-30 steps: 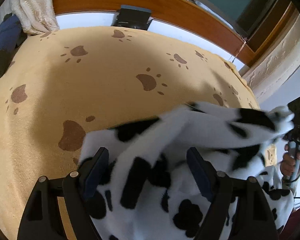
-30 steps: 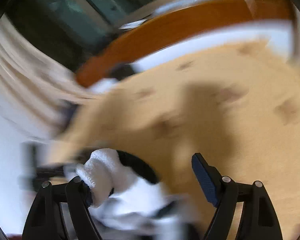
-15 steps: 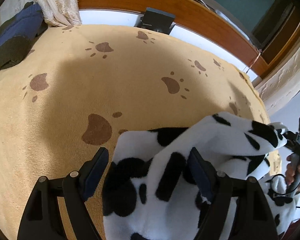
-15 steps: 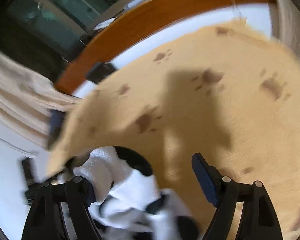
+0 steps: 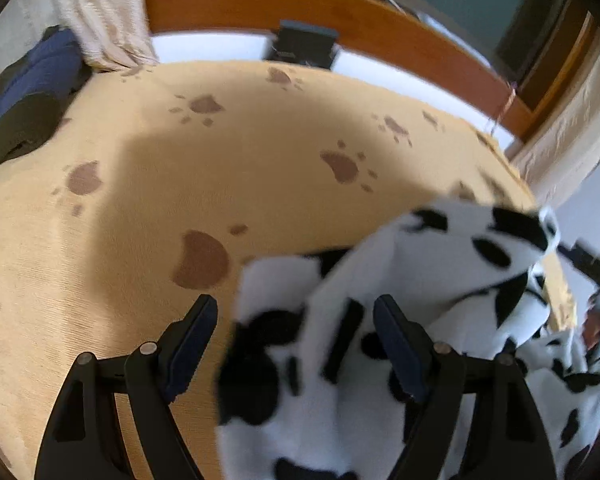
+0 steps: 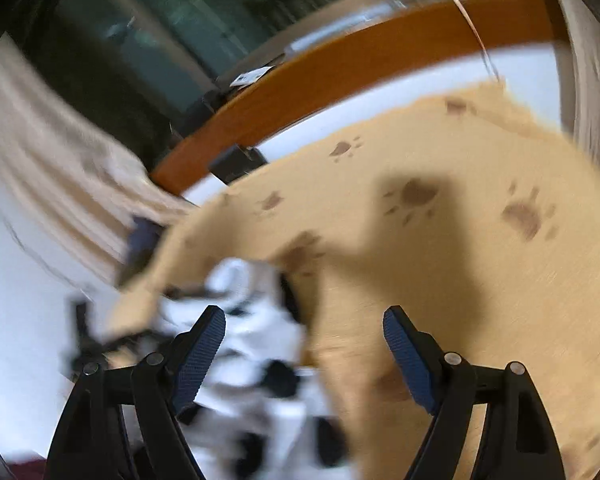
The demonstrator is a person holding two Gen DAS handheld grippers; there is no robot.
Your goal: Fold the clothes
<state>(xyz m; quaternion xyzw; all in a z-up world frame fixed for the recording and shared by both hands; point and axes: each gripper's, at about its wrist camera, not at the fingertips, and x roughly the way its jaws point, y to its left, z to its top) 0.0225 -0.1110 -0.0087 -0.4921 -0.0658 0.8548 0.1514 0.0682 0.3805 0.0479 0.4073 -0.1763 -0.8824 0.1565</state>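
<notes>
A white fleece garment with black spots [image 5: 384,312] lies bunched at the near right of a bed covered by a yellow paw-print blanket [image 5: 220,168]. My left gripper [image 5: 296,340] is open just above it; the right finger [image 5: 398,344] sits against the fleece and the left finger [image 5: 192,340] is over bare blanket. In the right wrist view, which is blurred, the same garment [image 6: 256,320] hangs over the bed's near left edge. My right gripper [image 6: 304,340] is open, with the fleece beside its left finger [image 6: 202,344] and partly between the jaws.
A wooden headboard [image 5: 340,12] with a dark box [image 5: 302,44] runs along the far side. Blue and black clothes [image 5: 28,92] and a cream cloth [image 5: 108,20] sit at the far left. A hand [image 5: 598,320] shows at the right edge.
The spotted garment has slid toward the near right of the left view and its stretched end has slackened. The right gripper has swung, and the fleece now sits lower beside its left finger.
</notes>
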